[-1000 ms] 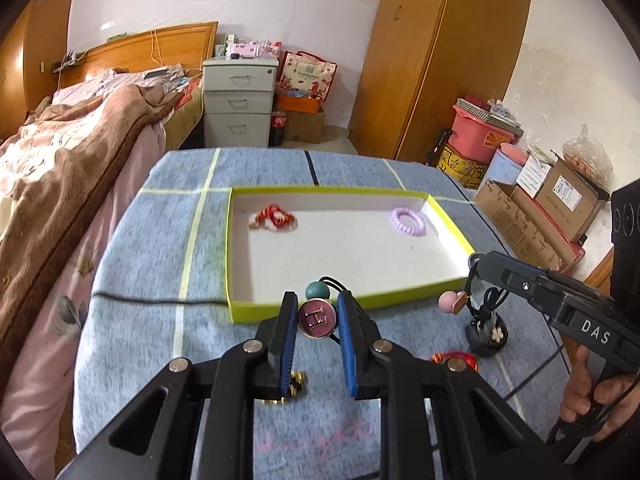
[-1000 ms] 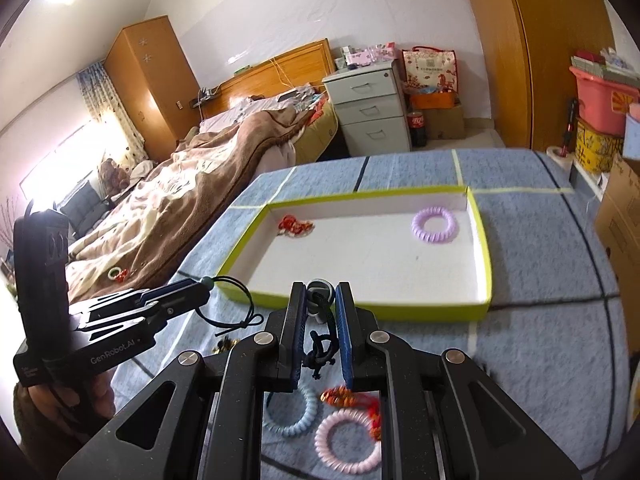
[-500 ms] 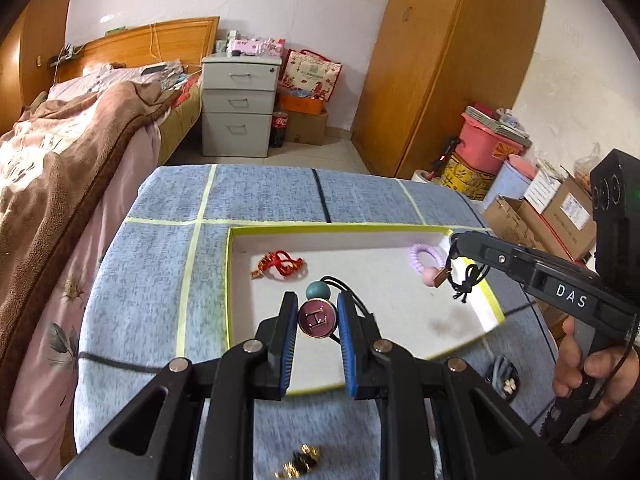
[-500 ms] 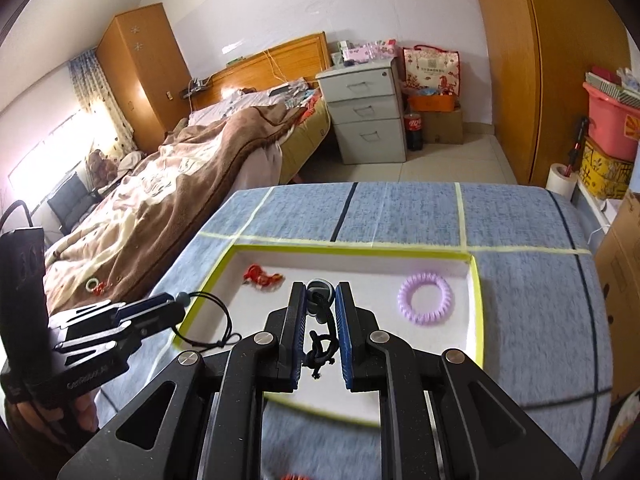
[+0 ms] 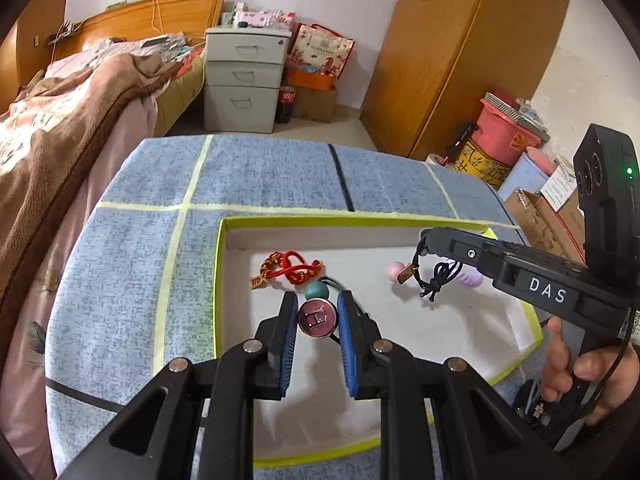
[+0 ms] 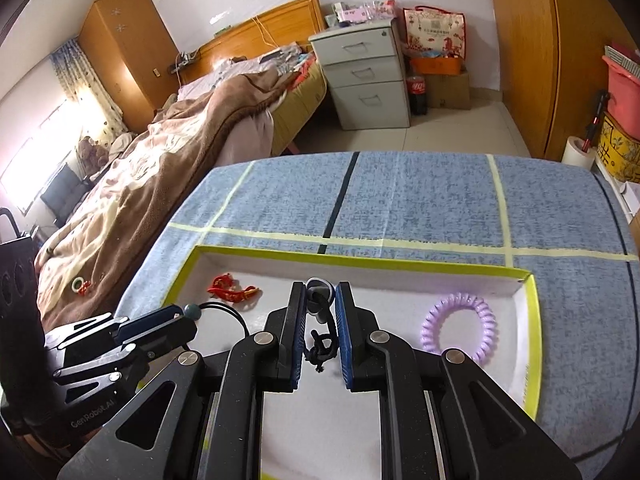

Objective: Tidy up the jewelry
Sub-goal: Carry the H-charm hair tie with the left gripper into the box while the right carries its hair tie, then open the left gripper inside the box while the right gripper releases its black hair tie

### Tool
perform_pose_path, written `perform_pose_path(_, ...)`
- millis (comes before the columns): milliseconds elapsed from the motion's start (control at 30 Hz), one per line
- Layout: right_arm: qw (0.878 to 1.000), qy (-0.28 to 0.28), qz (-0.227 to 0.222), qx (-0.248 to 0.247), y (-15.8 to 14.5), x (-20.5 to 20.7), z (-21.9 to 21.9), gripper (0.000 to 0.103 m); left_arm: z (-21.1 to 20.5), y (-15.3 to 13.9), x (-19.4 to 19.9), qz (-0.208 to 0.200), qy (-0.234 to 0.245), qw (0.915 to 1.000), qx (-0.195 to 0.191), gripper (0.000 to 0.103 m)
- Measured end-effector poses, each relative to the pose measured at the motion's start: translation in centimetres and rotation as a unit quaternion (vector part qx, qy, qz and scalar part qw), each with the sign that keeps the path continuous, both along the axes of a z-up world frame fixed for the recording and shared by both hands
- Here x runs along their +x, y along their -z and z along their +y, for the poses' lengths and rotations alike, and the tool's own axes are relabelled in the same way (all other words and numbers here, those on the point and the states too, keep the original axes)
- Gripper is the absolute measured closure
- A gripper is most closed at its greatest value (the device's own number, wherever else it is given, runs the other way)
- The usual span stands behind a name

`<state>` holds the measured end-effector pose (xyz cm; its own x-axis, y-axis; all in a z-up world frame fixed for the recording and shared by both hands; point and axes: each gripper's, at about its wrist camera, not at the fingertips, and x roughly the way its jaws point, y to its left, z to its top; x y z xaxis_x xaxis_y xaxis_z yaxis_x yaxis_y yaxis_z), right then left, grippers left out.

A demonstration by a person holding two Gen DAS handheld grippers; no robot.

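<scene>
Jewelry tray (image 5: pixel 219 280), white floor and lime-green rim, flat on blue patterned tablecloth (image 5: pixel 132 264) with pale yellow stripes; long axis running left to right across both views, long sides parallel to the near table edge. Inside, far right: lilac spiral hair tie (image 6: pixel 460 326), lying flat as an open ring, close to the right wall. Inside, far left: red knotted cord charm (image 5: pixel 290 270) with gold beads, stretched roughly left to right, gold end toward the left wall. Left gripper (image 5: pixel 318 322) above the tray's near-left part, blue pads clamped on a round burgundy disc charm (image 5: pixel 318 319), face up toward the camera; teal bead (image 5: pixel 316 291) just beyond the disc, black elastic loop trailing from it. Right gripper (image 6: pixel 320 312) over the tray's middle, pads closed on a black cord hair tie (image 6: pixel 320 346), knotted ends dangling between the fingers; seen from the left wrist view, a pink bead (image 5: pixel 394 271) and small brown tag hanging off that same cord just above the tray floor, beside the lilac ring. Unclear whether the pink bead touches the floor. Background only: bed with brown blanket (image 6: pixel 160 168), grey drawer unit (image 5: pixel 244 80).
</scene>
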<state>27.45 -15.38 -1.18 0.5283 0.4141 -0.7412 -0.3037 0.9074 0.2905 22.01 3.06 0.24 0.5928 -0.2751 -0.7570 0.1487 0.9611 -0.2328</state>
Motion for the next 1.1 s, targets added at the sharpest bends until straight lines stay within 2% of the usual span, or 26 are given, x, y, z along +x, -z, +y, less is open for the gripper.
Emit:
perform_pose_path(233, 1.000, -0.001, 0.013, -0.005, 1.0, 0.8, 0.0, 0.088, -0.1, 1.2, 0.7, 0.015, -0.005, 0.9998, 0.014, 0.082)
perform_pose_path(567, 0.999, 0.008, 0.022, -0.040, 2.2, 1.3, 0.0, 0.088, -0.2, 2.1, 1.0, 0.025, -0.009, 0.9994, 0.020, 0.082)
perform_pose_path(767, 0.999, 0.010, 0.019, -0.050, 2.2, 1.3, 0.2, 0.087, 0.0, 1.9, 1.2, 0.022, -0.009, 0.9996, 0.016, 0.073)
perform_pose_path(833, 0.999, 0.012, 0.020, -0.048, 2.1, 1.3, 0.2, 0.083, 0.0, 2.0, 1.2, 0.023, -0.011, 0.9995, 0.018, 0.073)
perform_pose_path(967, 0.998, 0.013, 0.019, -0.050, 2.2, 1.3, 0.3, 0.061, 0.0, 2.1, 1.2, 0.024, -0.010, 0.9996, 0.015, 0.072)
perform_pose_path(1033, 0.998, 0.012, 0.018, -0.052, 2.2, 1.3, 0.4, 0.061, 0.0, 2.1, 1.2, 0.023, -0.011, 0.9995, 0.016, 0.071)
perform_pose_path(1100, 0.998, 0.013, 0.018, -0.054, 2.2, 1.3, 0.4, 0.060, 0.0, 2.0, 1.1, 0.022, -0.010, 0.9996, 0.016, 0.066)
